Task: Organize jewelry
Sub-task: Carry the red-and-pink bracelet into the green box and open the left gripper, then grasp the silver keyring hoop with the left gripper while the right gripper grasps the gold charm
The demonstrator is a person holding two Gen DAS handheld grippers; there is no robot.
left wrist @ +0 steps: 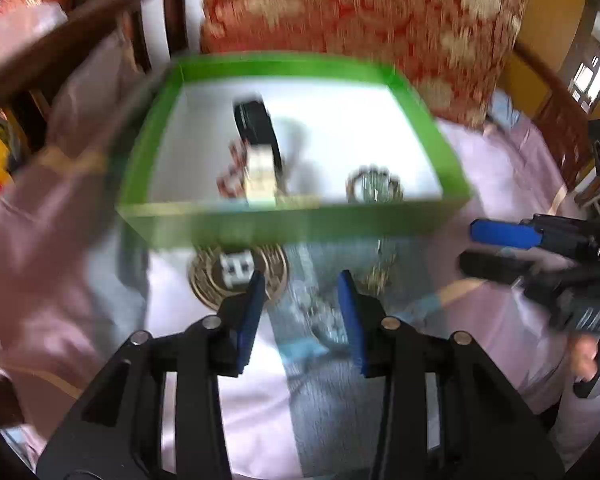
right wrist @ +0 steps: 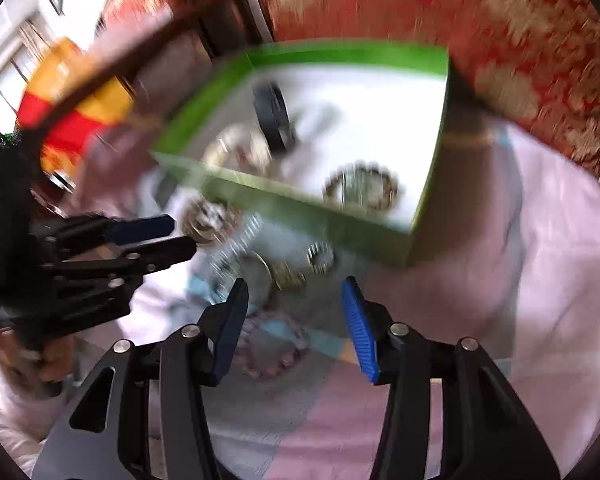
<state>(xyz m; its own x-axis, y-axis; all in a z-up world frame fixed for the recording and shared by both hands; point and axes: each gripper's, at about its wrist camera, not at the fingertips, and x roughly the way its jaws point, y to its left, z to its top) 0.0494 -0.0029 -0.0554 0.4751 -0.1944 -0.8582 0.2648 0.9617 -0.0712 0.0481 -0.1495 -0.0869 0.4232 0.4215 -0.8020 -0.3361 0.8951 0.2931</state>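
Observation:
A green box (left wrist: 292, 222) with a white floor sits on a pink cloth; it also shows in the right wrist view (right wrist: 340, 228). Inside lie a black band (left wrist: 256, 124), a beaded bracelet (left wrist: 374, 188) and a tagged piece (left wrist: 260, 180). In front of the box lie a gold bangle with a white tag (left wrist: 238, 276), a silver chain (left wrist: 320, 312) and small gold pieces (left wrist: 380, 276). My left gripper (left wrist: 302, 280) is open and empty just above the chain. My right gripper (right wrist: 296, 284) is open and empty over a pink bead bracelet (right wrist: 272, 344) and a ring (right wrist: 320, 258).
A red patterned cushion (left wrist: 360, 20) stands behind the box. Dark wooden chair rails (left wrist: 60, 28) run at the left. The other gripper (left wrist: 540, 248) hangs at the right of the left wrist view. Both views are motion-blurred.

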